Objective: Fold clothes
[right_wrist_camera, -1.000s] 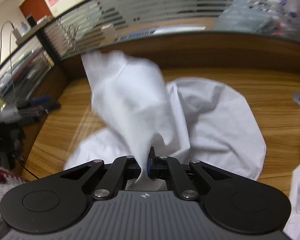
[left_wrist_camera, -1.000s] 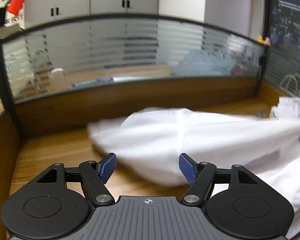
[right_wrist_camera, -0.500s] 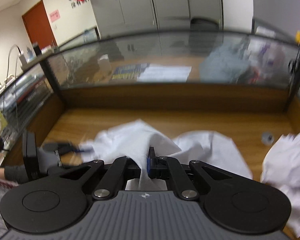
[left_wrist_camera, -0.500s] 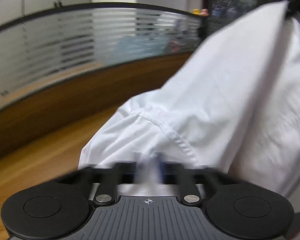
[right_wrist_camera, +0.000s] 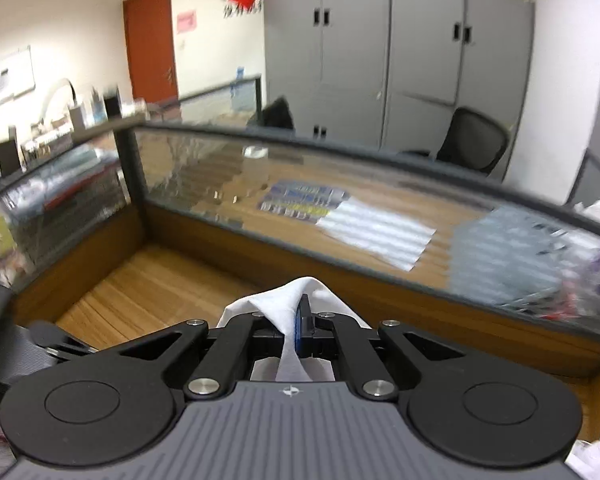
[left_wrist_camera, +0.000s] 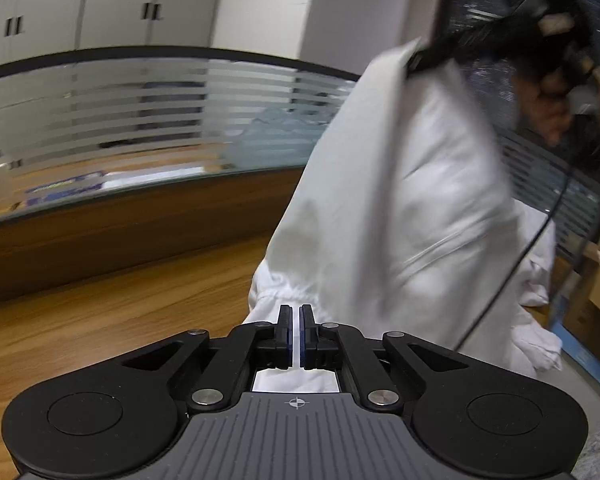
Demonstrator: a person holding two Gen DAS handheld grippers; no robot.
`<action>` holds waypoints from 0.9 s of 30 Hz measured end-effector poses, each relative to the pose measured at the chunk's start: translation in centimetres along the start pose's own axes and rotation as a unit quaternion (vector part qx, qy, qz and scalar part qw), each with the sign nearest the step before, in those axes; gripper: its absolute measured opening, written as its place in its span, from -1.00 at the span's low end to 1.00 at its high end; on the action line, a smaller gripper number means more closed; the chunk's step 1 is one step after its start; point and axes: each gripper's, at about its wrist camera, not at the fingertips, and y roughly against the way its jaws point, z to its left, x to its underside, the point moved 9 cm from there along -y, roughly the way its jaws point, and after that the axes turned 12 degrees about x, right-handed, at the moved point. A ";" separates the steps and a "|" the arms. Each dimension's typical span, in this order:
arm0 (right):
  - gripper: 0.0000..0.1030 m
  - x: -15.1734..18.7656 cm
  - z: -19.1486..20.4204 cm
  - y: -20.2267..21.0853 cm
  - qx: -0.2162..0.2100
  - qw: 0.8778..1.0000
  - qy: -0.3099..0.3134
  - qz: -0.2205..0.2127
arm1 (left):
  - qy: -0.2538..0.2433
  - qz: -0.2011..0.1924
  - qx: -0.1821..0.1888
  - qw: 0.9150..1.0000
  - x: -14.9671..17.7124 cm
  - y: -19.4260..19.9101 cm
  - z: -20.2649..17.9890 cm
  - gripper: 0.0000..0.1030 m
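Hanging above the wooden desk (left_wrist_camera: 120, 312), the white cotton garment (left_wrist_camera: 400, 208) is pinched by the left gripper (left_wrist_camera: 296, 334) and right gripper (right_wrist_camera: 298, 330), both clamped on cloth, so spread them evenly before lowering.

Lying bare on the left: desk (left_wrist_camera: 112, 300). Blocking the right: hanging garment (left_wrist_camera: 404, 208). Walling the far edge: glass partition (left_wrist_camera: 140, 120).
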 end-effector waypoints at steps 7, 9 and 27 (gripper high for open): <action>-0.54 3.4 0.7 -10.6 0.019 0.999 -0.013 0.043 | 0.030 0.012 -0.039 0.999 0.6 0.0 1.7 -0.43; 0.17 4.1 0.1 -11.2 0.035 0.998 -0.026 0.043 | 0.028 0.017 -0.042 0.999 0.9 0.1 1.6 -0.25; 0.72 17.6 -2.5 2.9 0.085 0.992 -0.081 0.045 | -0.002 0.082 0.058 0.995 2.7 -7.2 -4.6 0.44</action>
